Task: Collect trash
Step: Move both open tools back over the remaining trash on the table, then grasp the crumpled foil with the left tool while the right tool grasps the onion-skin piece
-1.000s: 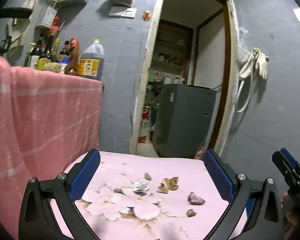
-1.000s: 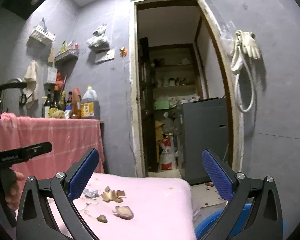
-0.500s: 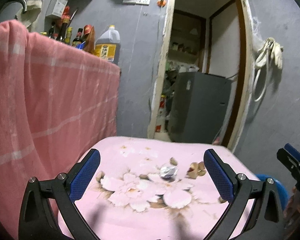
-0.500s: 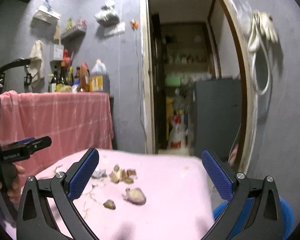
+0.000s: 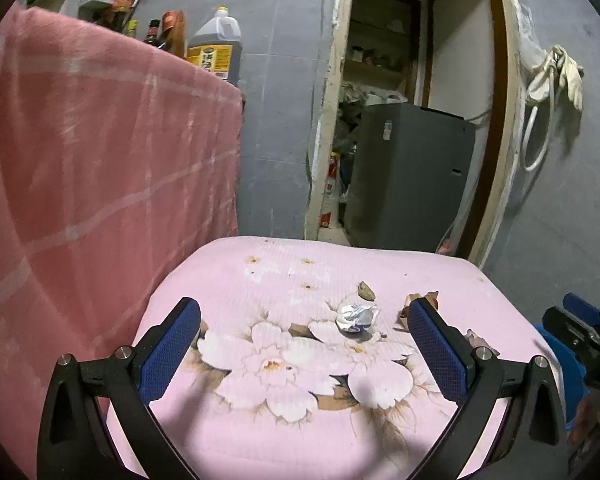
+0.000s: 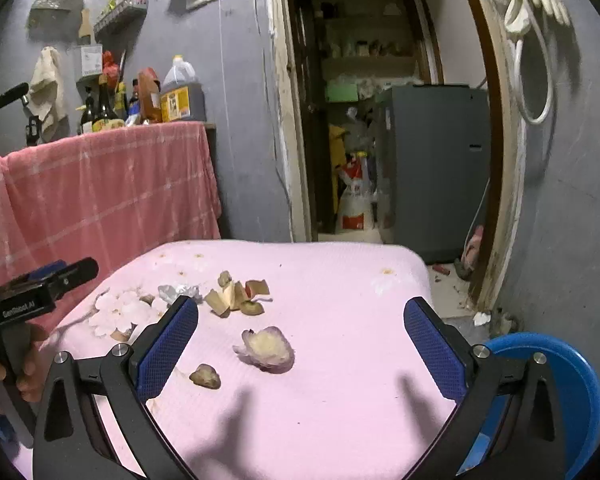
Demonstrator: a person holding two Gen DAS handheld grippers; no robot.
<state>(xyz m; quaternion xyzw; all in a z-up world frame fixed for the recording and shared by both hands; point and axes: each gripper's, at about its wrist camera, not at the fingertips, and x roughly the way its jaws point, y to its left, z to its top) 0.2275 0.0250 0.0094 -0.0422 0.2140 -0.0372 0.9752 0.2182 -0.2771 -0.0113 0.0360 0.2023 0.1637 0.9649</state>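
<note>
Scraps of trash lie on a pink flowered cloth (image 5: pixel 284 432) that covers a low table. A crumpled foil wad (image 5: pixel 356 317) sits ahead of my left gripper (image 5: pixel 304 344), which is open and empty above the cloth. In the right wrist view I see the foil wad (image 6: pixel 179 291), a heap of tan peel pieces (image 6: pixel 238 298), a pale onion-like piece (image 6: pixel 269 348) and a small brown scrap (image 6: pixel 205 376). My right gripper (image 6: pixel 302 346) is open, and the onion-like piece lies between its fingers, further out. A blue bin (image 6: pixel 556 376) stands low at the right.
A pink checked cloth (image 5: pixel 92 168) hangs close on the left, with bottles and an oil jug (image 5: pixel 216 50) on top. Behind the table a doorway opens onto a grey appliance (image 5: pixel 412 176). A hose and gloves (image 5: pixel 556 80) hang on the right wall.
Both grippers have tilted down and come closer to the table, so the trash now sits higher and larger in both views. Both stay open.
</note>
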